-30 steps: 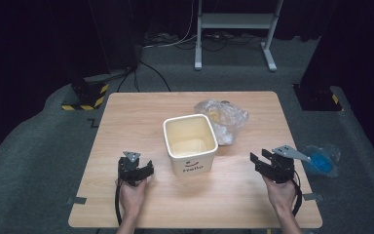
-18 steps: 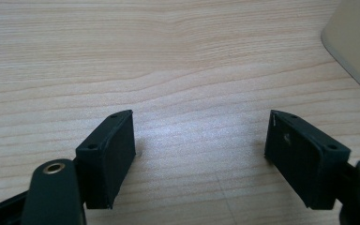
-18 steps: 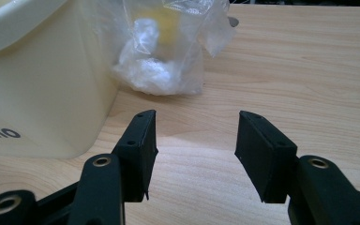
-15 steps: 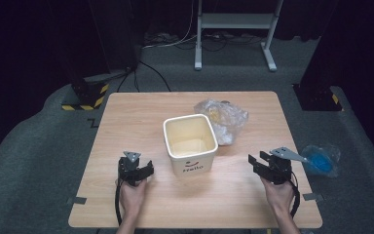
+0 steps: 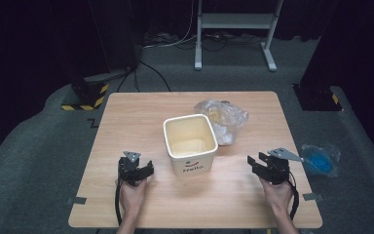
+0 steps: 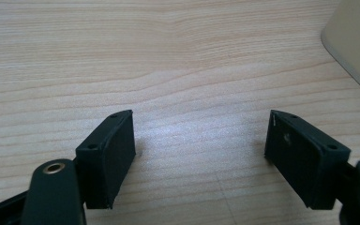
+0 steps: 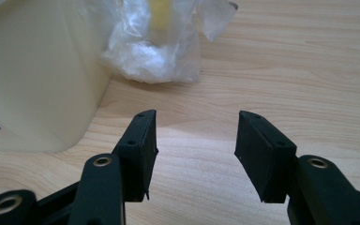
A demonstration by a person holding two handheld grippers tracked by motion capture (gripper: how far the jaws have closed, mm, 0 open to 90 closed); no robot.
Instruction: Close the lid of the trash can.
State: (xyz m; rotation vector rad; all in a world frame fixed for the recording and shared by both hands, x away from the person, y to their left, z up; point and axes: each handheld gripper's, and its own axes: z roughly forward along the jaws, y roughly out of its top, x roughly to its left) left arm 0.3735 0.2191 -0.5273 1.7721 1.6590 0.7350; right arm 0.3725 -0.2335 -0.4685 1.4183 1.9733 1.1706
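I note the contents of the clear plastic bag (image 5: 222,118), above and right of centre in the high view, are hard to make out beyond something yellow. The cream bin (image 5: 190,144) at frame centre on the bench (image 5: 126,112) reads "Hello". Both the left hand-held gripper (image 5: 143,169), lower left, and the right hand-held gripper (image 5: 254,162), lower right, have jaws apart on nothing. Compared with 1 second ago, the right one sits slightly nearer the bin.
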